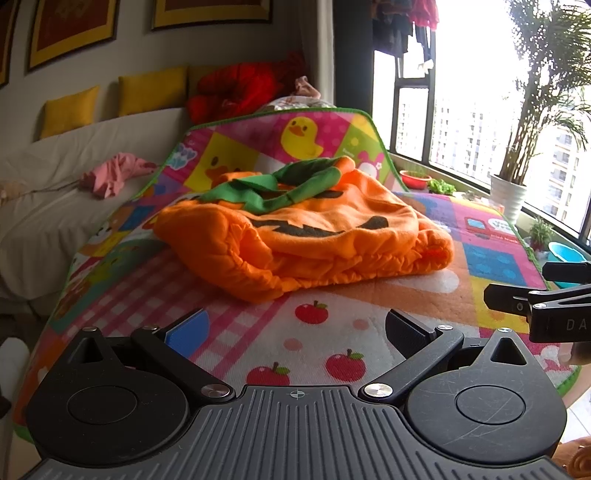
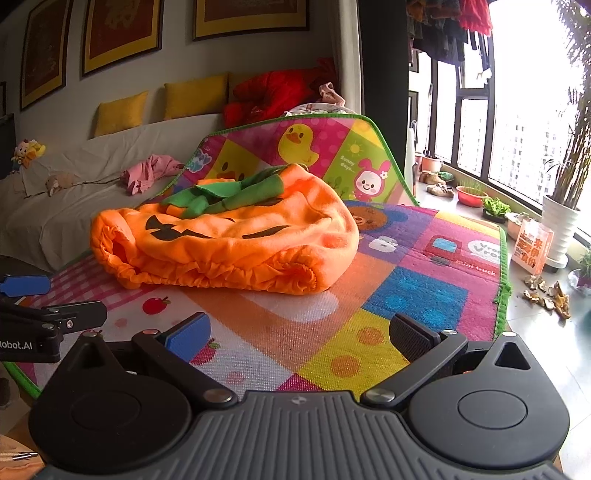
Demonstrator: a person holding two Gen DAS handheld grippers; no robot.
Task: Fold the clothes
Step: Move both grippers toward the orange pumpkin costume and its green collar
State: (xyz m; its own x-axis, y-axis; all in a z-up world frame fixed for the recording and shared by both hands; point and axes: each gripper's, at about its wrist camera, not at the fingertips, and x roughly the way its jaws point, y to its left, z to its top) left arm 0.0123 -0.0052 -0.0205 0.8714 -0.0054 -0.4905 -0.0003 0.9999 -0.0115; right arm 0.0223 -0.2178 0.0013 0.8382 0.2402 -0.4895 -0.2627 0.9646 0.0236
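Where the colourful play mat (image 1: 332, 343) covers the work surface, lies spread flat through the lower and middle frame, printed with apples, pink gingham, a truck and bright squares; curls upward at its far end, showing a yellow duck panel at upper centre. Holds the orange pumpkin costume (image 1: 306, 236) at mid-frame, roughly folded into a puffy heap, green leaf collar on top, black jack-o'-lantern face upward, gathered hem toward the cameras. Sits well clear of both grippers.

Beyond the mat, at left: a sofa under a pale cover (image 1: 74, 177), yellow cushions (image 1: 151, 90) along its back, a crumpled pink garment (image 1: 114, 177) on the seat, a red bundle (image 1: 240, 88) at the far end, framed pictures (image 1: 70, 33) on the wall above. At right: tall windows, a potted palm in a white pot (image 1: 509, 195), laundry hanging at the top edge.

Left gripper (image 1: 295, 328), bottom of its own view, fingers spread wide, released, nothing between them, hovering over the apple print. Right gripper (image 2: 306, 332) likewise spread and empty, above the orange and yellow squares.

Seen only from the right wrist: a stuffed toy (image 2: 29, 151) at far left on the sofa, an orange printed bag (image 2: 532, 247) beside the pot, dry peels on the floor (image 2: 550, 295), shoes by the window. Seen only from the left wrist: a teal basin (image 1: 565, 254) at the right edge. Each view catches the other gripper's black fingers at its side edge.
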